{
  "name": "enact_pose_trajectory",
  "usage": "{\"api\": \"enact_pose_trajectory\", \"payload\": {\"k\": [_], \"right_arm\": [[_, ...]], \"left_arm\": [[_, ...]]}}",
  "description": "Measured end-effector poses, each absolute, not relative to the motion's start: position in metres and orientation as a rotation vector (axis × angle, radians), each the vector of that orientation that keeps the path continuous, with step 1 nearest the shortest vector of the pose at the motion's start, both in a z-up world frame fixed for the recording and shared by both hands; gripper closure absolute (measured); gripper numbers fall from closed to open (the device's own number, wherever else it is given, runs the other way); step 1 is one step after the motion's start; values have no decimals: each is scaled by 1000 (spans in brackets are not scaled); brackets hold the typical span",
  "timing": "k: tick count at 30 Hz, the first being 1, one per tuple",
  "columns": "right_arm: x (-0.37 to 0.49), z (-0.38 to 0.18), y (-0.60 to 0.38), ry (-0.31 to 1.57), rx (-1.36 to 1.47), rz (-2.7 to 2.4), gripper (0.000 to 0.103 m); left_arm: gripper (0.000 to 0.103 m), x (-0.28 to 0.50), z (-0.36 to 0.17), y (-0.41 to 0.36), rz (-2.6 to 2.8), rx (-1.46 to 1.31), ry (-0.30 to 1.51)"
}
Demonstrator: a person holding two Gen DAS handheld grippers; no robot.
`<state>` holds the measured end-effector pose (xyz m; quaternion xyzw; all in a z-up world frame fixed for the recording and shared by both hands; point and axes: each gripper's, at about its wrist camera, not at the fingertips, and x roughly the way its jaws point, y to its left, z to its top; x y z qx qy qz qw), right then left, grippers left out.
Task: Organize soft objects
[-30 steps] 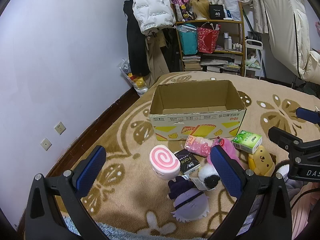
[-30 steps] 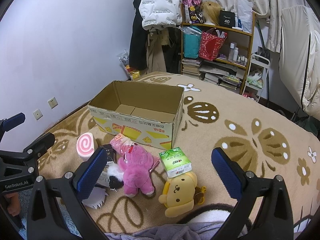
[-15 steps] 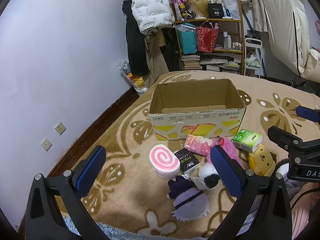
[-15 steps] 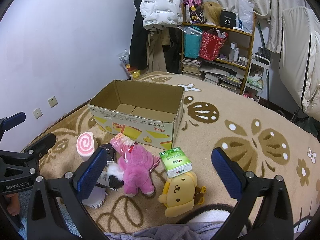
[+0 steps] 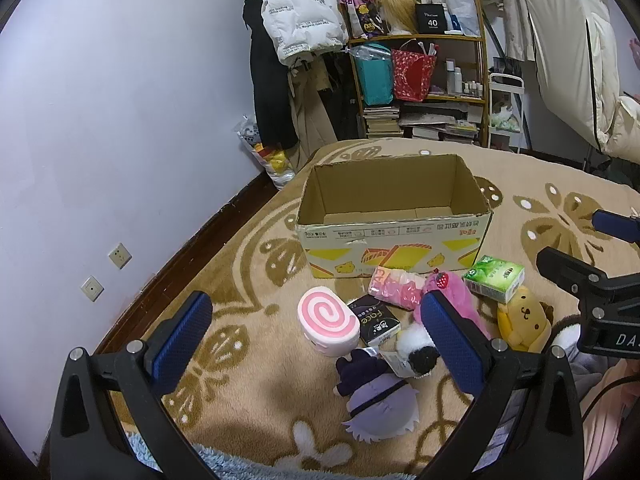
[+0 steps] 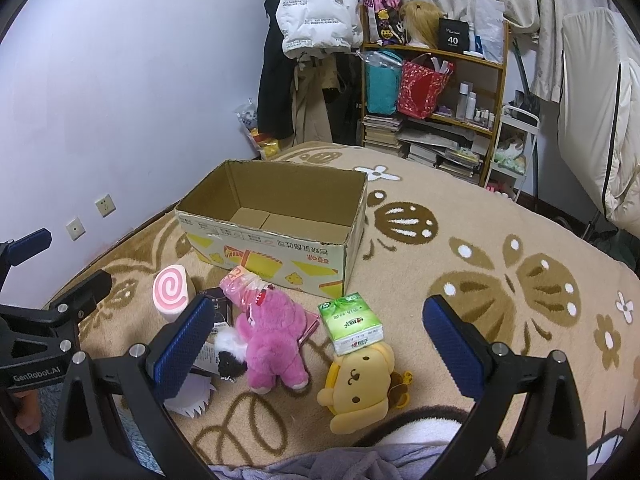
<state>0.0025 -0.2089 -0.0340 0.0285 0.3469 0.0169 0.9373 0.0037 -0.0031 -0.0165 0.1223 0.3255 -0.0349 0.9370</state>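
Note:
An open, empty cardboard box [image 5: 394,236] [image 6: 280,240] stands on the bed. In front of it lie a pink swirl roll cushion [image 5: 326,326] [image 6: 171,292], a pink plush bear [image 6: 272,344] [image 5: 452,292], a yellow dog plush [image 6: 362,388] [image 5: 522,322], a green tissue pack [image 6: 352,322] [image 5: 494,278], a pink packet [image 5: 394,288] [image 6: 242,282], a black pack [image 5: 378,320] and a purple-haired doll [image 5: 378,396]. My left gripper [image 5: 316,348] is open and empty above the roll cushion. My right gripper [image 6: 316,352] is open and empty above the bear and dog plush.
A beige patterned blanket [image 6: 500,280] covers the bed. A lilac wall [image 5: 100,140] runs along the left. A wooden shelf [image 6: 436,92] with bags and books and hanging coats [image 5: 300,20] stand behind. The other gripper shows at the right edge [image 5: 592,292] and left edge [image 6: 40,328].
Both grippers have hardly moved; the view has shifted very slightly. Nothing was taken hold of or let go.

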Motion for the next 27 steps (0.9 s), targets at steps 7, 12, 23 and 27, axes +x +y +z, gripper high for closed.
{"api": "enact_pose_trajectory", "payload": {"k": [7, 12, 23, 27], "right_arm": [[9, -41, -217, 755, 116, 59, 0], [29, -45, -222, 806, 179, 81, 0], [75, -66, -219, 898, 149, 58, 0], [93, -81, -222, 954, 159, 47, 0]], "left_arm": [[0, 17, -21, -2, -105, 235, 736], [0, 35, -26, 5, -125, 175, 817], [0, 88, -48, 30, -95, 9, 989], [0, 108, -56, 32, -54, 37, 1013]]}}
